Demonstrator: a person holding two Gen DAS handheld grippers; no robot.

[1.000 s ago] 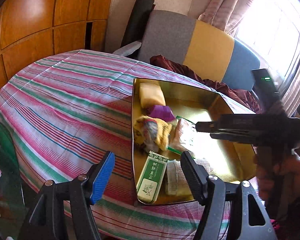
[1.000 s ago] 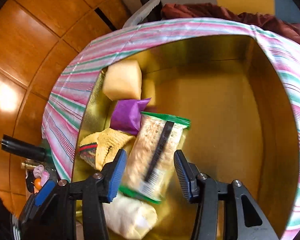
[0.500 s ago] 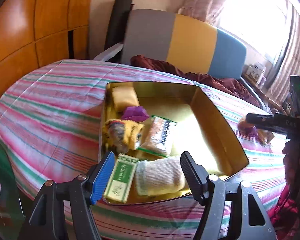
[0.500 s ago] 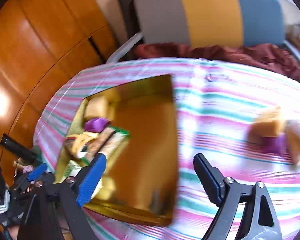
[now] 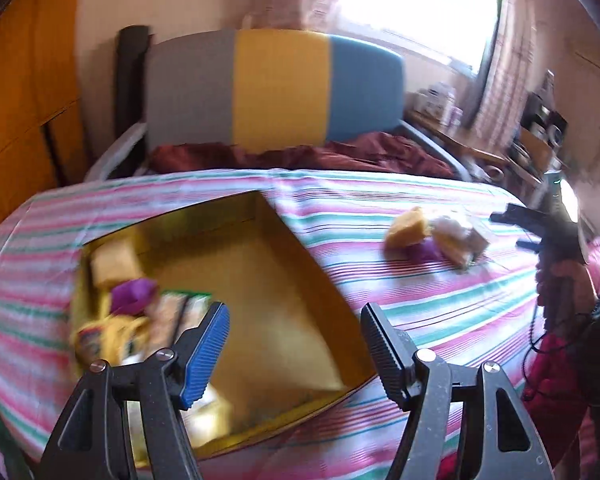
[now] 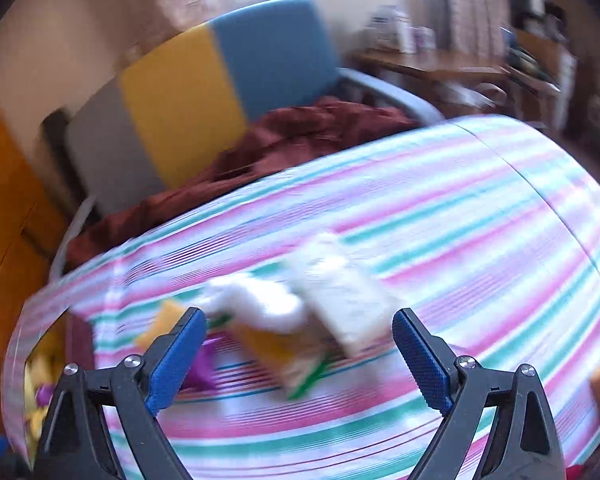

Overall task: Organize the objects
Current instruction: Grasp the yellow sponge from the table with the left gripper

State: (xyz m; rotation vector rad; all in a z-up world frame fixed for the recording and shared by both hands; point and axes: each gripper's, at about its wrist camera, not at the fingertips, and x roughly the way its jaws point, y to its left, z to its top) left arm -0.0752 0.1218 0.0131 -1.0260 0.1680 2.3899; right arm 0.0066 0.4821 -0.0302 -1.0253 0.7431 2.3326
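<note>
Right wrist view first: closest to us, our right gripper (image 6: pixel 296 356) has its jaws spreading wider at this moment, with nothing pinched between the blue pads. Just beyond the fingertips lies the loose pile of snack packets (image 6: pixel 300 320) on the striped tablecloth (image 6: pixel 480 220). The picture is heavily smeared, so we judge the main risk to be a rushed grab: closing on a blurred heap could catch two packets at once, or clip an edge and knock the others further across the cloth. The wrappers look slick and soft, so a corner hold may well slip.

From the left wrist view, our left gripper (image 5: pixel 294 344) is also released, wide and empty, hovering over the near side of the gold box (image 5: pixel 284 264). Its fingers are close to the rim, and we think a careless drop could nudge the box or crush the packets already in it.

As for looks, the pile holds a white pale packet, an orange-yellow block, something purple and a green-edged wrapper; exact labels are too blurred to read. Inside the box, along its left side, sit a purple wrapper (image 5: pixel 134 290), a yellow item and a green-trimmed cracker pack, leaving the right half bare. The pile lies well apart from the box, toward the far right of the table. Beyond stands a grey, yellow and blue chair back (image 5: pixel 276 88).
</note>
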